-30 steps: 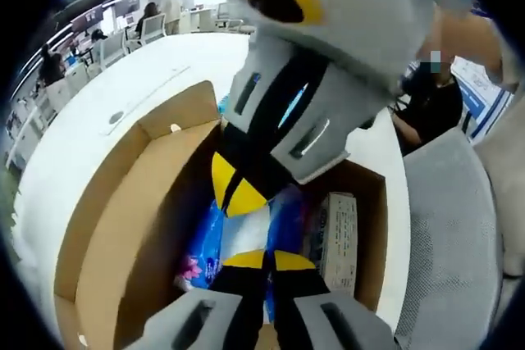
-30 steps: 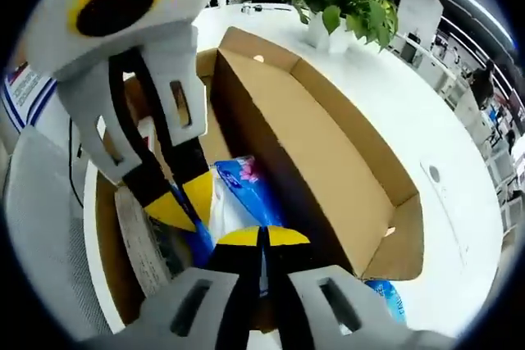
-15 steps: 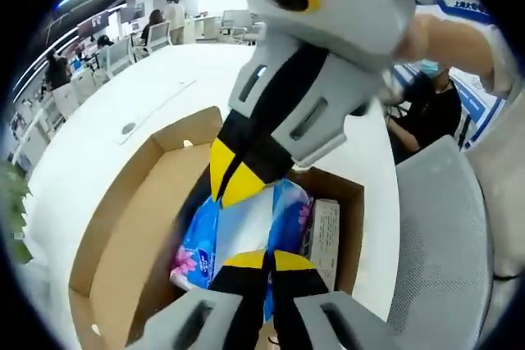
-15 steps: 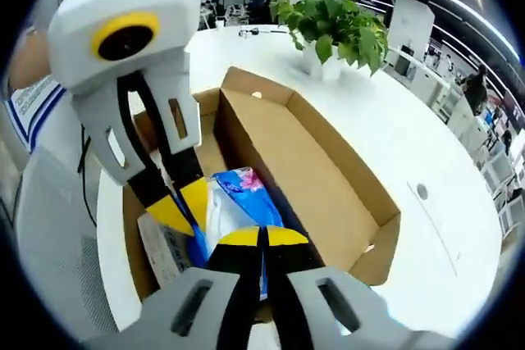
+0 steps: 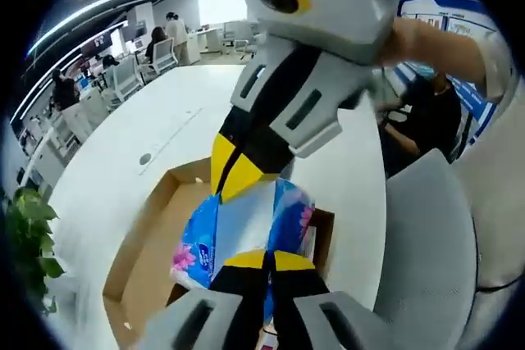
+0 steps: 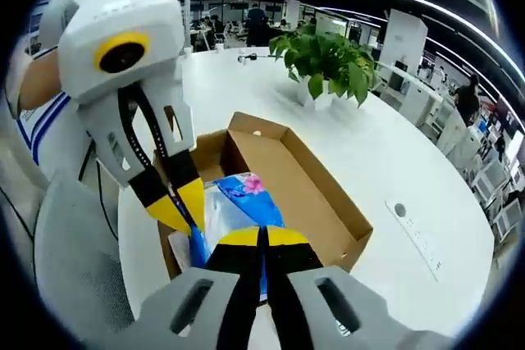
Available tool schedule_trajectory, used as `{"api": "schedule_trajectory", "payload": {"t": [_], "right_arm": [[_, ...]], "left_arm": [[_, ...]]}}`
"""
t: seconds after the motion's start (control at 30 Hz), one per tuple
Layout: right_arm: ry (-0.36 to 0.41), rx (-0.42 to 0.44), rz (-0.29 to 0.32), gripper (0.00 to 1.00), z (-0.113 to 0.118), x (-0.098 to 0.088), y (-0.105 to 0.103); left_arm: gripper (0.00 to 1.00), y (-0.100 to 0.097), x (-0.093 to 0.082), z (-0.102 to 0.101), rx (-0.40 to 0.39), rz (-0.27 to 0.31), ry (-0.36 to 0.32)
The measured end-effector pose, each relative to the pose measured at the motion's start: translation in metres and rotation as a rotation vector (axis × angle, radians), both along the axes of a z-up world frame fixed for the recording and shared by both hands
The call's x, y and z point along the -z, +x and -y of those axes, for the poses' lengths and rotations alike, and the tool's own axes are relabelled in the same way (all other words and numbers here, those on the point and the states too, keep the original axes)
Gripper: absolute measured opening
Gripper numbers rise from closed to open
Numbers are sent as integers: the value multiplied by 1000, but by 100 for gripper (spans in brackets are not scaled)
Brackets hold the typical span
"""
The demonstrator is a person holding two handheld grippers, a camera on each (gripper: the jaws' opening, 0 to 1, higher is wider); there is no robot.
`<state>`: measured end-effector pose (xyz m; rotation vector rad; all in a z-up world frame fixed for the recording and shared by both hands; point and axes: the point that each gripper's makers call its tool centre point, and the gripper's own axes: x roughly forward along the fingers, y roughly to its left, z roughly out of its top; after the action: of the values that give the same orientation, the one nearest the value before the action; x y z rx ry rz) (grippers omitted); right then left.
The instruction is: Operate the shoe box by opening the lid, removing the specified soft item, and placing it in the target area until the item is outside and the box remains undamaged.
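Over the white table, both claws, clamped on the blue tissue pack, have lifted it above the shoe box.

Your path: bare table past the box's raised lid; plant obstructs the far edge.

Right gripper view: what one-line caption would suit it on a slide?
Both grippers, right and left, clamp a blue-and-white soft pack above the open cardboard shoe box.
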<state>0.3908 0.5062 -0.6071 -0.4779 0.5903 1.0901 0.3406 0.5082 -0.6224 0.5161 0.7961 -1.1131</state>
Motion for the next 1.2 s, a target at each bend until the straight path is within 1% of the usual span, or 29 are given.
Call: {"api": "schedule_trajectory", "payload": {"t": [0.1,0.3,0.43,0.6,0.8,0.97,1.03,1.2], "right_arm": [[15,-2,1,0,5,-13,-1],[15,-39,30,0,22,-37,-3],[13,-46,40,0,38,-52,-4],[17,-36,54,0,60,-70,-1],[13,-7,69,0,89,-85,4],[0,26,76,0,120,-95,12],[-2,37,84,0,131,-100,14],[-12,58,88,0,153,-105,19]], "left_arm": [[0,-3,-14,7,2,16,1],[0,-5,-34,26,13,30,2],[0,-4,-49,43,28,38,13],[0,-2,-70,70,48,46,-2],[0,2,-83,96,80,62,0],[0,8,-94,125,96,73,-35],[0,10,-96,134,103,74,-40],[0,16,-102,162,145,80,-52]]}}
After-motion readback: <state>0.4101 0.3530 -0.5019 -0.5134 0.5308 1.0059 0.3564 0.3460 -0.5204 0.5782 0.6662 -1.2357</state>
